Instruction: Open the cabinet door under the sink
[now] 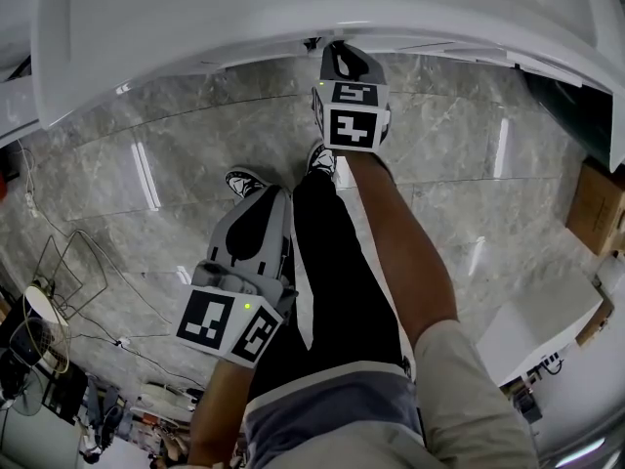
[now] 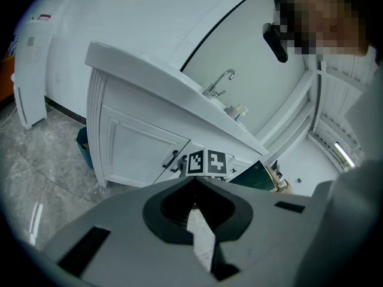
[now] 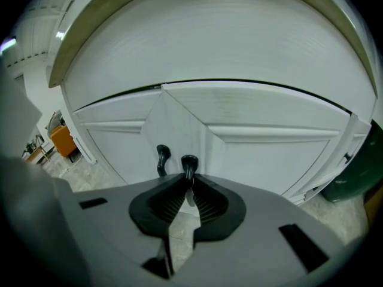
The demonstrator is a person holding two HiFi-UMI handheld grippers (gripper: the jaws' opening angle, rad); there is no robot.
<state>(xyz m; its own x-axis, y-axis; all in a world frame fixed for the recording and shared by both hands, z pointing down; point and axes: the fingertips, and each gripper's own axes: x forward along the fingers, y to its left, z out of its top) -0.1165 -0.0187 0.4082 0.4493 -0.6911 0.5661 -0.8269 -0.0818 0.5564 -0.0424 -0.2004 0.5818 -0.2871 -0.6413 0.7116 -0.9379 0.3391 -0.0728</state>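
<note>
Grasp step: my right gripper (image 3: pixel 189 187) pinches black door handle (image 3: pixel 188 162); cabinet door (image 3: pixel 272 160) not yet open. My left gripper (image 2: pixel 194 185) pressed together, empty. Next: pull back along hinge arc.

Across the top of the head view, the sink counter (image 1: pixel 293 18) hides the cabinet doors (image 3: pixel 269 160) and the tips of the right gripper (image 1: pixel 344 64). At the lower centre of the right gripper view, the lower ends of the door handle (image 3: pixel 189 164) and the neighbouring handle (image 3: pixel 161 158) sink behind the jaws. The clutter (image 1: pixel 59 369) at the lower left of the head view is too small to tell.
</note>
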